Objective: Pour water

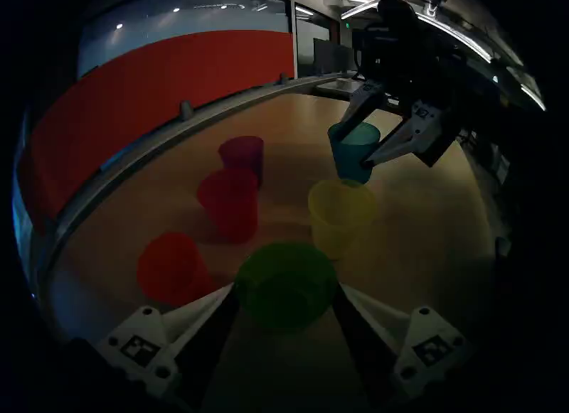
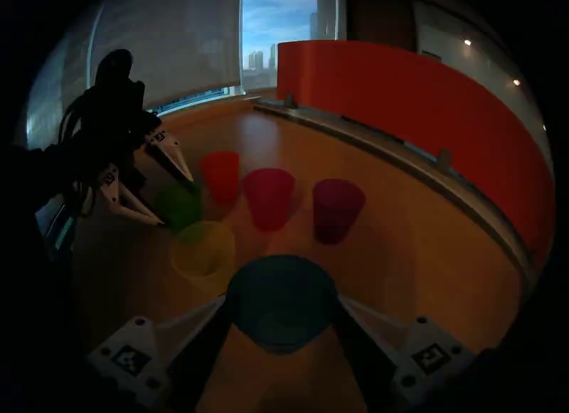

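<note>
The left gripper [image 1: 284, 299] has its jaws clamped on the green cup [image 1: 286, 285], one finger pressed to each side of the wall; the right gripper [image 2: 282, 306] is clamped likewise on the teal cup [image 2: 281, 299]. Both held cups are near the middle of the table [image 1: 427, 221], with the yellow cup [image 1: 340, 210] standing between them and two red cups [image 1: 229, 200] and a magenta cup [image 1: 242, 156] ranged toward the edge along the red panel [image 1: 163, 86]. Whether either held cup contains water cannot be determined in this light. For the pour, probably into the yellow cup: bring the pouring rim just above the receiving rim, tilt slowly, grip firmly without crushing the thin wall, and hold the other cup well apart. No brand, label or legible writing is present; the fingers carry square coded markers [image 1: 139, 349] only
</note>
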Demonstrator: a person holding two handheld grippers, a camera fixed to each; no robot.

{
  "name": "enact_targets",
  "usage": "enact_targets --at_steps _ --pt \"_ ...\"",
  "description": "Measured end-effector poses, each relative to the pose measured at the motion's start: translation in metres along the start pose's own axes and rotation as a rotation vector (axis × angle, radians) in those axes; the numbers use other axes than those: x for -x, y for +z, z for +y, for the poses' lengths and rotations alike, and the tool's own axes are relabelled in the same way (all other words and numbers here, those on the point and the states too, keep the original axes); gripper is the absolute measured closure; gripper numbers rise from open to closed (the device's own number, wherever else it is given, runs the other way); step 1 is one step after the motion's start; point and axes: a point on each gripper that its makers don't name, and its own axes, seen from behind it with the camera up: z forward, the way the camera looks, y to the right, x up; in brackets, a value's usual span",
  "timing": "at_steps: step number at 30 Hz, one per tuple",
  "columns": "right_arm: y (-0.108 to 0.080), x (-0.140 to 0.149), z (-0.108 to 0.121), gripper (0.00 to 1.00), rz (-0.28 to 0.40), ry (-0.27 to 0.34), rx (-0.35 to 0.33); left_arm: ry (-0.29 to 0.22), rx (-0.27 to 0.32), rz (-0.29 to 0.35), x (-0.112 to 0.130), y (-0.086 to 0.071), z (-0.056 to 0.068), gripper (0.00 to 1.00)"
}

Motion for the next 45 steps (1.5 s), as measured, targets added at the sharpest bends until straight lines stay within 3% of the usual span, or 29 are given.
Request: enact_targets --at_steps 27,45 --pt "0.004 0.018 -0.005 0.08 -0.019 -0.001 0.009 -0.007 -0.018 -0.011 0.010 -0.004 0.003 0.11" --pt "0.012 0.031 -0.011 0.08 -0.029 0.029 -0.001 -0.001 -0.044 -0.071 0.034 -0.004 -0.001 0.08"
